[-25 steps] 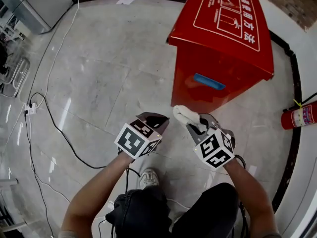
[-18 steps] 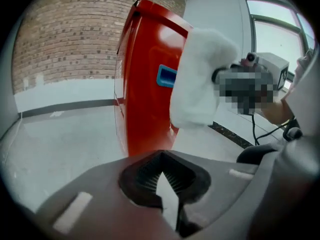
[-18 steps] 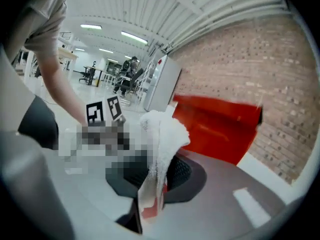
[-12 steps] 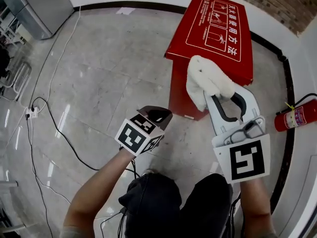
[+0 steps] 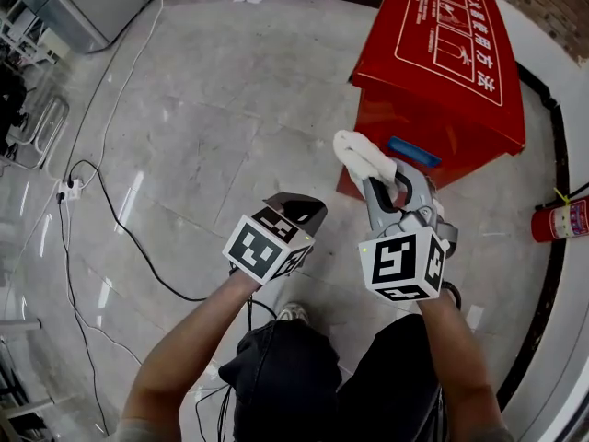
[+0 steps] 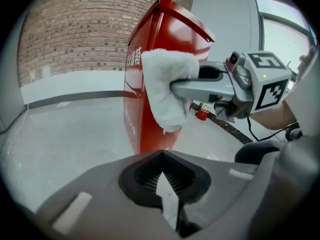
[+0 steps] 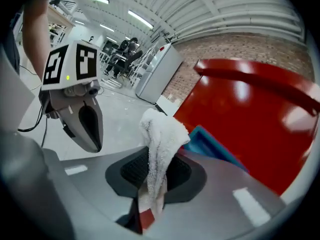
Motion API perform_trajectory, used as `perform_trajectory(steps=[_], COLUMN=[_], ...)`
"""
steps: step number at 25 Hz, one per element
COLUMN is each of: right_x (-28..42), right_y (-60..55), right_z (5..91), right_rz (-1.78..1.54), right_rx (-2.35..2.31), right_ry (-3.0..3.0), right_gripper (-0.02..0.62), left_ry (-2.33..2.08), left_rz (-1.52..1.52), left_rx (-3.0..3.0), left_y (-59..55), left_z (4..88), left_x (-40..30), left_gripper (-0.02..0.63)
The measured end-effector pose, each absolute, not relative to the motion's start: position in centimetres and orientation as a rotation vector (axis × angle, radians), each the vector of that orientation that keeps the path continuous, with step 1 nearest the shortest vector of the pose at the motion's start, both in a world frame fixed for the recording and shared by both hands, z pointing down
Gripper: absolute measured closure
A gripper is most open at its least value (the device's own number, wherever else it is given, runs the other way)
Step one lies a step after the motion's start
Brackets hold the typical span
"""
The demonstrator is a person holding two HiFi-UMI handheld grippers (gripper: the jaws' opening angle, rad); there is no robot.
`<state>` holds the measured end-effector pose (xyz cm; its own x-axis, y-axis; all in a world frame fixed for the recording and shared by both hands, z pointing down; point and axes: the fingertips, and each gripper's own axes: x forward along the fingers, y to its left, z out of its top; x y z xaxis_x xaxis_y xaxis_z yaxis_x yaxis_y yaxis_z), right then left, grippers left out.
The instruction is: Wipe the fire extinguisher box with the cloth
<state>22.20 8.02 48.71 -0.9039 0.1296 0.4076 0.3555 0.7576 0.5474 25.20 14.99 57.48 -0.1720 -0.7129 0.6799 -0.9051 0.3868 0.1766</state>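
Observation:
The red fire extinguisher box (image 5: pixel 442 53) stands on the floor at the upper right, its sloped lid printed with white diagrams and a blue handle (image 5: pixel 414 152) on its front. My right gripper (image 5: pixel 373 175) is shut on a white cloth (image 5: pixel 361 157), held just in front of the box's front face near the blue handle. The cloth (image 7: pixel 159 144) bunches up between the jaws in the right gripper view, with the box (image 7: pixel 250 119) close behind. My left gripper (image 5: pixel 296 212) hangs to the left, shut and empty, away from the box (image 6: pixel 150 79).
A red fire extinguisher (image 5: pixel 561 219) lies on the floor by the right wall. A black cable (image 5: pixel 120 233) runs across the grey tiles at left to a power strip (image 5: pixel 66 190). A grey cabinet (image 5: pixel 87 3) stands at the top left. The person's legs are below.
The right gripper with the cloth has come down from the box's lid to its front face, nearer the blue handle. The left gripper has barely moved.

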Motion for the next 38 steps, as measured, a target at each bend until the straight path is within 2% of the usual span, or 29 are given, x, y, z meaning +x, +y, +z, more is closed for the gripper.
perform_trajectory(steps=[13, 24, 29, 38], right_x=[20.8, 20.3, 21.3, 24.1], right_y=[8.7, 9.3, 10.8, 18.7], right_z=[69.7, 79.2, 75.8, 57.0], right_rz=[-0.778, -0.636, -0.580, -0.407], right_rx=[-0.415, -0.382, -0.435, -0.631], right_ry=[-2.294, -2.140, -2.149, -2.183], right_gripper=[0.506, 0.506, 0.506, 0.506], left_ry=[-1.861, -1.798, -1.821, -1.911], left_rz=[0.285, 0.253, 0.218, 0.164], left_rx=[1.341, 1.303, 1.258, 1.134], left_y=[16.7, 18.0, 19.8, 25.6], left_z=[64.3, 68.7, 67.2, 54.5], left_x=[23.8, 24.3, 23.7, 21.1], left_gripper=[0.606, 0.606, 0.606, 0.606])
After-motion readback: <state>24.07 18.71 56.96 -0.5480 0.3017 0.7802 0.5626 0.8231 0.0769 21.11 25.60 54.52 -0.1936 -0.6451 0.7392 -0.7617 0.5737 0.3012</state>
